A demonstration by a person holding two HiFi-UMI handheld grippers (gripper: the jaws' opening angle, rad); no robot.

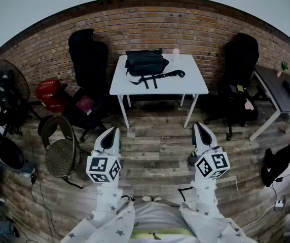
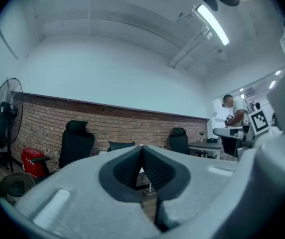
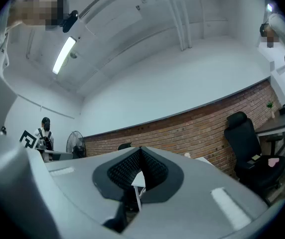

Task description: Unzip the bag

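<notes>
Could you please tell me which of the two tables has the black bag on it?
The white table against the brick wall holds the bag; the grey desk stands off to the right.

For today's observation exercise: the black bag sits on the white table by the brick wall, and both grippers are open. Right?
Not quite: the black bag sits on the white table by the brick wall, but the left gripper and right gripper are both shut, as the gripper views show.

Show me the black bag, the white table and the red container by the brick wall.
black bag [image 1: 146, 63]: head view, middle of its main body.
white table [image 1: 191, 83]: head view, bare top near its right front corner.
red container [image 1: 50, 94]: head view, its front face.
</notes>
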